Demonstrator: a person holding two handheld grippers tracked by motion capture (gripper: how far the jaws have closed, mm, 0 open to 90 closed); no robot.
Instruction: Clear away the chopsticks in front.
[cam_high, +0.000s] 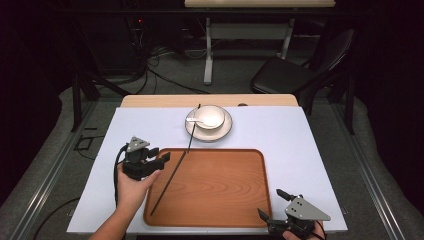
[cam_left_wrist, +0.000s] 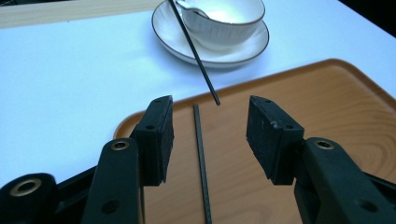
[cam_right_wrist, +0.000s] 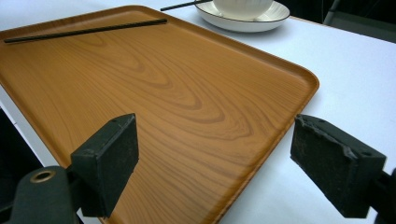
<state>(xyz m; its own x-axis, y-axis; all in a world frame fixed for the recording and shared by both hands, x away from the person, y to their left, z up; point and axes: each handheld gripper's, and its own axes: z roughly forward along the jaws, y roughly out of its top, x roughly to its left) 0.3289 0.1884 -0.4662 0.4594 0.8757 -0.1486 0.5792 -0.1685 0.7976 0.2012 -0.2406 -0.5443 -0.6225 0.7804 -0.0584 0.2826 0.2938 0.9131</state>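
One black chopstick (cam_high: 167, 182) lies along the wooden tray's (cam_high: 220, 200) left side, below the released left gripper (cam_left_wrist: 209, 140); the other chopstick (cam_high: 193, 129) leans on the saucer (cam_high: 224, 131) beyond the tray, seemingly awaiting pickup. The right gripper (cam_right_wrist: 215, 163) hangs open over the tray's near corner.

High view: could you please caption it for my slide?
Open left gripper above a chopstick on the tray; another leans on the plate.

One black chopstick (cam_high: 168, 181) lies flat on the wooden tray (cam_high: 225, 190), along its left side, tip pointing twd the saucer. The 2nd chopstick (cam_high: 194, 127) rests tilted, far end propped on the saucer's (cam_high: 210, 135) rim, near end over the tray's far edge. The two lie roughly in line, ends just apart.
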